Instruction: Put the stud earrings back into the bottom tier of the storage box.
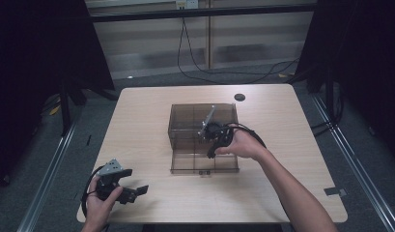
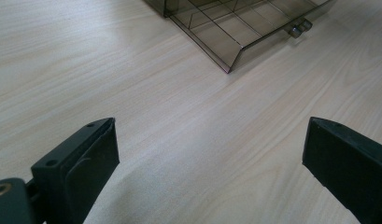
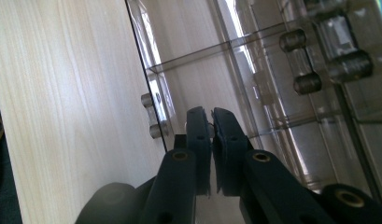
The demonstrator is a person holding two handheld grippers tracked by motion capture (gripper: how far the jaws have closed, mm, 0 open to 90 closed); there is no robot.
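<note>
Smoky transparent plastic drawer box [image 1: 203,124] sits mid-tabletop, lower drawer [image 1: 204,162] pulled out toward near edge. Right gripper [image 1: 212,153] over drawer, jaws closed (nothing visible between). Left gripper [image 1: 137,192] near front-left corner, jaws wide apart, empty.

A drawer box [image 1: 203,123] is set at the centre of the table [image 1: 147,116], its lower drawer [image 1: 204,163] drawn out toward the bottom of the frame. A small disc, perhaps a cap [image 1: 239,97], is placed behind it, upper right. The right gripper [image 1: 214,145] is held over the drawer; the left gripper [image 1: 132,186] is kept at lower left.
</note>
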